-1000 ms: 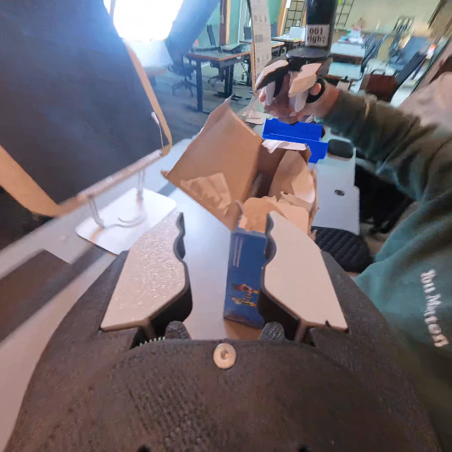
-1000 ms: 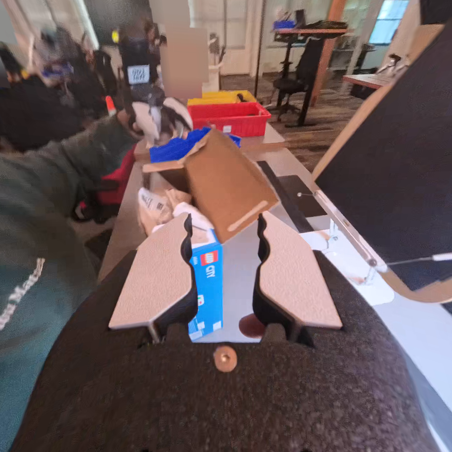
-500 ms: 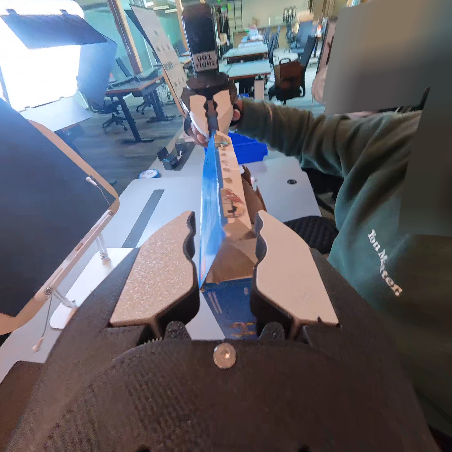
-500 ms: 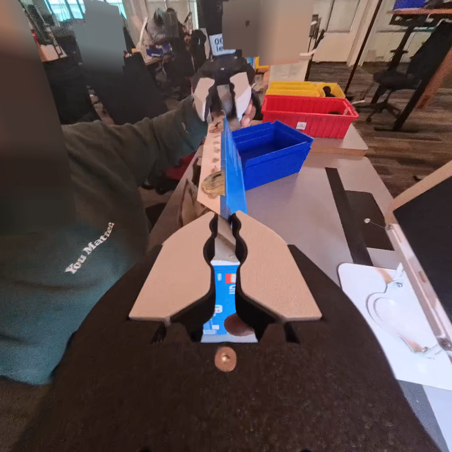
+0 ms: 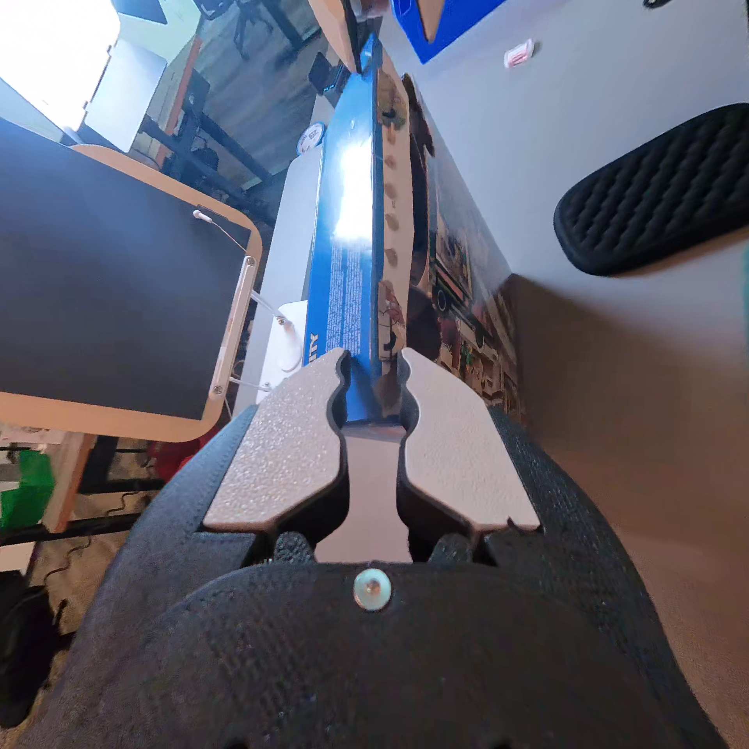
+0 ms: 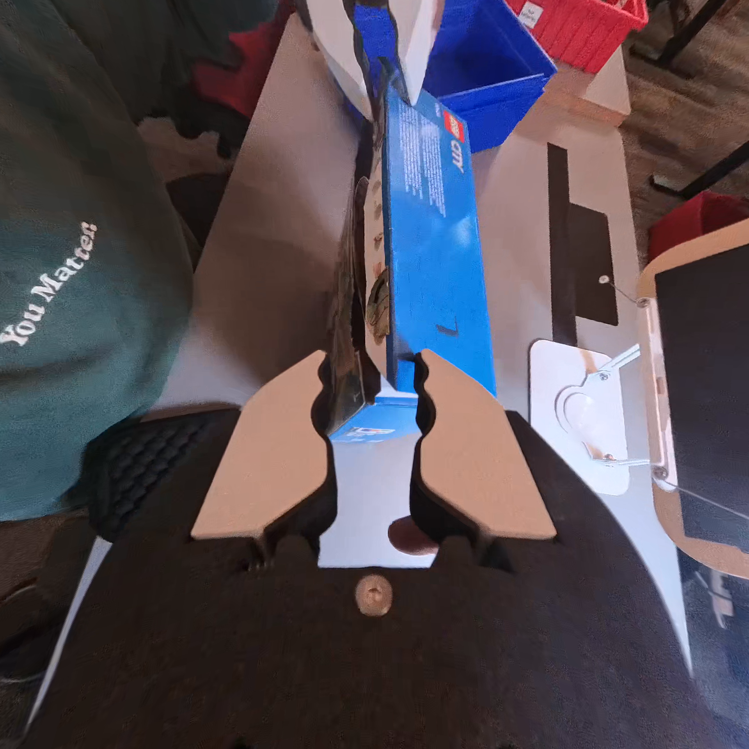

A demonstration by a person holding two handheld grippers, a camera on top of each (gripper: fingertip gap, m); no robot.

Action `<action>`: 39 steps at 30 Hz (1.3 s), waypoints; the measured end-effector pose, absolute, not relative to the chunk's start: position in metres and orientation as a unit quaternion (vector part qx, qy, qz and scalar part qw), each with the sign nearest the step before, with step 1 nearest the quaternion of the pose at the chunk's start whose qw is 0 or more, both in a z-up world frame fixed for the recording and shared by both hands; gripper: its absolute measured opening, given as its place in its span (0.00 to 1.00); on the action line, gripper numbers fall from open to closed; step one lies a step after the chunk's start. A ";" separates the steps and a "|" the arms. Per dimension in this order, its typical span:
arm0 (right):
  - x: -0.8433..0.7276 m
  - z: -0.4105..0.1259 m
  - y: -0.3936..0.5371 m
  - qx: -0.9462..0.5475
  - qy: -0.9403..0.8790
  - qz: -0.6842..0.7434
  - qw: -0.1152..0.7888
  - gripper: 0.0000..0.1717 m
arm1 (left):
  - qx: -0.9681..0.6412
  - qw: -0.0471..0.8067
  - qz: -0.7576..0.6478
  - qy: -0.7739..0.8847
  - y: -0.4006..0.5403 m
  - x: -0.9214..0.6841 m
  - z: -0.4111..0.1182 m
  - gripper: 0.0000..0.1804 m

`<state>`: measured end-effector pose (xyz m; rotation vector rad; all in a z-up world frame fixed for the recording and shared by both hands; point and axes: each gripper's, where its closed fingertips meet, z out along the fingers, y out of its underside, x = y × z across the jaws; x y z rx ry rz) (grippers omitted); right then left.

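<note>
Blue box [image 5: 348, 251] ends hidden between fingers.

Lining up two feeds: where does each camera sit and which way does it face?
Left wrist view: on the left claw, facing along the blue box over the table; own fingers show.
Right wrist view: on the right claw, facing the opposite way along the box; green sweatshirt shows.
Shared: box, table, each other's claw at the far end.

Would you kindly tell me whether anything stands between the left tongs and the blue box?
Nothing visible does: one end of the blue box sits between the left tongs, both pads against it.
</note>
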<state>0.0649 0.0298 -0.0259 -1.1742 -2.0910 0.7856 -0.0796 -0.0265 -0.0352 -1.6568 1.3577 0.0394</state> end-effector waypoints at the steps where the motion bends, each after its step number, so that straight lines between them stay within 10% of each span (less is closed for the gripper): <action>1: 0.061 -0.024 0.031 -0.440 -0.795 0.280 0.309 0.21 | -0.679 0.479 0.023 0.556 -0.027 -0.080 -0.036 0.12; 16: 0.042 -0.043 0.024 -0.399 -0.865 0.121 0.279 0.11 | -0.694 0.465 -0.102 0.540 -0.039 -0.073 -0.024 0.17; 39: 0.037 -0.056 0.014 -0.414 -0.887 0.059 0.196 0.18 | -0.709 0.302 0.093 0.631 -0.035 -0.073 -0.063 0.18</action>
